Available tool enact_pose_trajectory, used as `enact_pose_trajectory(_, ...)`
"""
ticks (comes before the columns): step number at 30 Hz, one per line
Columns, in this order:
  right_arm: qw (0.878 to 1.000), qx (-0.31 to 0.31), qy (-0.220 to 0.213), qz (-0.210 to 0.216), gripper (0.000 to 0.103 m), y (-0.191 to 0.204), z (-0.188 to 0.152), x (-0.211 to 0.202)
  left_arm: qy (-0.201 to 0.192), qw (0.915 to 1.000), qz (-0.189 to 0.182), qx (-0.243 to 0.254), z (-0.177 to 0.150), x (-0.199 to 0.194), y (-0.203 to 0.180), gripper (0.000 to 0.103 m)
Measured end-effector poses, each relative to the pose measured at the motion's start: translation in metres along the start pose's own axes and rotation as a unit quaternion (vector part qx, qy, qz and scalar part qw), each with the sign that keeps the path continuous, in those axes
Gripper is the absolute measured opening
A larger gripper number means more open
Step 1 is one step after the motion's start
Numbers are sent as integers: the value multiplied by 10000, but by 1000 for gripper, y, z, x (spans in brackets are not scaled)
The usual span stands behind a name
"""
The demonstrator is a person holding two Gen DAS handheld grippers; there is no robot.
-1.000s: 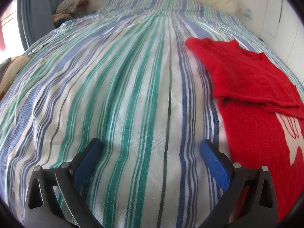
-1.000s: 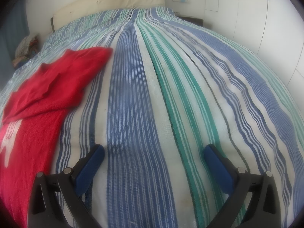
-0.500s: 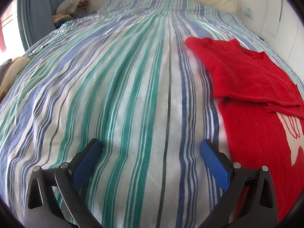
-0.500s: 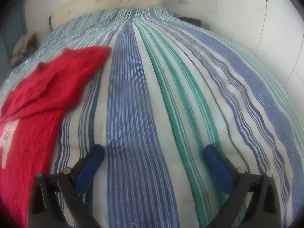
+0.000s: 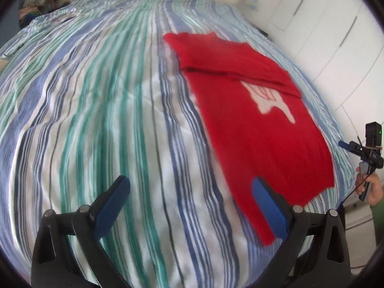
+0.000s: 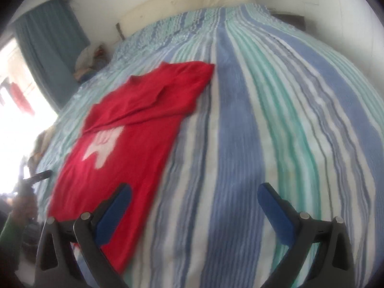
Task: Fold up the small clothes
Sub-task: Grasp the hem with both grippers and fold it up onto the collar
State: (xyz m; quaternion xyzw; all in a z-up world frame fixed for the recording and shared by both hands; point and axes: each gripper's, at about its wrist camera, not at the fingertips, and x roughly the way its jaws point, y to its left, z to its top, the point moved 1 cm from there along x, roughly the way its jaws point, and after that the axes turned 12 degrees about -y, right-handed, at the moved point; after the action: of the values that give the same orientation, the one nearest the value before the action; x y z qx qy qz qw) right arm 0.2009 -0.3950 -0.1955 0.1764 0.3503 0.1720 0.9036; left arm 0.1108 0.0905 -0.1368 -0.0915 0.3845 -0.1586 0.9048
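Red T-shirt (image 5: 259, 132) (image 6: 124, 144) lies flat on striped bedspread (image 5: 108, 120) (image 6: 264, 132), white graphic facing up at centre. Far end w/ neckline and sleeves folded over the body; near hem reaches bed's near edge.

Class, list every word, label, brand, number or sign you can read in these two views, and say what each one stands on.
None can be read.
Red shirt: a white printed shape, a figure rather than letters, blurred in both views.
Small black camera on the right gripper's handle: a green light shows, but any marking is too small to read.
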Motion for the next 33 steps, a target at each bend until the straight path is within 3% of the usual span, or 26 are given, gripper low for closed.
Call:
enact_pose_trajectory(2,9972,215,233,678,103,27,-31,-21,184,9994,-264,-86,-22,-1,-13,101)
enact_pose_trajectory(4,9929,441,513,980,103,47,-62,-24,298,9980,-425,-347,-33,7,-24,96)
enact_pose_trajectory(7,9882,894,659,1058,102,58,-93,-11,161,9985,-365,-364,-35,11,-38,88)
enact_pose_trajectory(11,9833,1301,674,1079,95,57,-104,7,170,9970,-603,-455,-35,16,-53,73)
enact_pose_trajectory(12,9820,1324,649,1182,90,60,-103,10,200,9970,-635,-404,-37,17,-57,67)
enact_pose_trajectory(14,9788,1334,738,1369,73,66,-100,19,293,9964,-720,-345,-39,22,-65,44)
enact_pose_trajectory(15,9790,1272,830,1358,53,69,-100,24,347,9959,-765,-342,-41,23,-66,10)
enact_pose_trajectory(16,9807,1178,940,1244,20,72,-100,28,409,9952,-788,-414,-41,24,-66,5)
enact_pose_trajectory(17,9816,1142,1020,1138,6,72,-100,30,390,9943,-815,-558,-38,21,-64,5)
enact_pose_trajectory(19,9804,1287,953,1147,6,68,-93,26,249,9912,-997,-832,-26,11,-58,4)
enact_pose_trajectory(23,9830,1319,381,1222,6,65,-51,7,-236,9881,-1232,-888,30,2,-53,4)
enact_pose_trajectory(26,9848,1249,-100,1199,6,61,0,14,-608,9901,-1067,-676,93,21,-49,4)
enact_pose_trajectory(30,9854,1191,-594,1061,6,51,80,58,-874,9920,-694,-590,177,72,-36,4)
enact_pose_trajectory(33,9835,1399,-649,943,6,35,136,104,-821,9923,-434,-823,225,119,-20,4)
